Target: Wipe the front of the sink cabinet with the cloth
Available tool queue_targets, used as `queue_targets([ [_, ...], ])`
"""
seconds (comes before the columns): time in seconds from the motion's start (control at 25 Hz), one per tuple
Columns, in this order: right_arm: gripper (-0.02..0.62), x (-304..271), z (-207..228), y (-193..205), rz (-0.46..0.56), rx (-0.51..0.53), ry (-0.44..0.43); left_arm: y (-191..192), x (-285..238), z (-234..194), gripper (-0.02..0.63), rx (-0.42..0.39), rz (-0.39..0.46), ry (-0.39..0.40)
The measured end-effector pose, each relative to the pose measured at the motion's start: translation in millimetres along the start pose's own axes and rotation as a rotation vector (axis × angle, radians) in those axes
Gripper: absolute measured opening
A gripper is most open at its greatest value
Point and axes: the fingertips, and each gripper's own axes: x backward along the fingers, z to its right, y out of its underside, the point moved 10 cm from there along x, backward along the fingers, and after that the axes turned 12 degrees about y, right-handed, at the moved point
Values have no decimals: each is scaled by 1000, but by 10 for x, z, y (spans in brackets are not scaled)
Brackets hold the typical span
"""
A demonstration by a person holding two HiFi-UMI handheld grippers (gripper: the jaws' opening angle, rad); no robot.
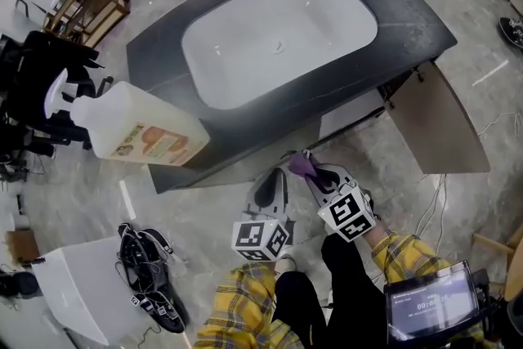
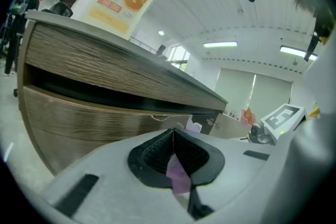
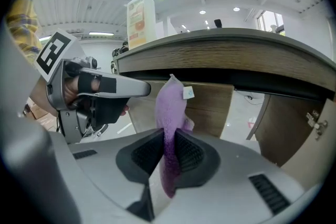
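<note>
Right gripper view shows the cloth (image 3: pixel 170 113) clamped between the jaws of the right gripper (image 3: pixel 169 152). Its long axis runs upright: 1 end stands above the jaws and points at the underside of the counter, and the other hangs below the pads. It is purple and fuzzy, bunched into a narrow roll, with 1 small white tag (image 3: pixel 188 93) near the top. It stands just in front of the wood-grain face of the sink cabinet (image 3: pixel 210 107); whether it touches the wood cannot be told.

Left gripper view has the left gripper (image 2: pixel 173 152) with its jaws pressed together on a purple strip of cloth low between the pads, facing the same wood front. Whether that strip belongs to the same piece cannot be told.

From the head view, both grippers sit side by side below the cabinet's front edge. A spray bottle (image 1: pixel 135 131) lies on the dark counter beside the white basin (image 1: pixel 278 37), and a side door (image 1: pixel 437 123) hangs open.
</note>
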Motion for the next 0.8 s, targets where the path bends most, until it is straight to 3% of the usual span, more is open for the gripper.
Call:
queue_targets([
  [0.8, 41, -595, -1645, -176, -6, 94, -203, 197, 1524, -831, 8, 40, 32, -213],
])
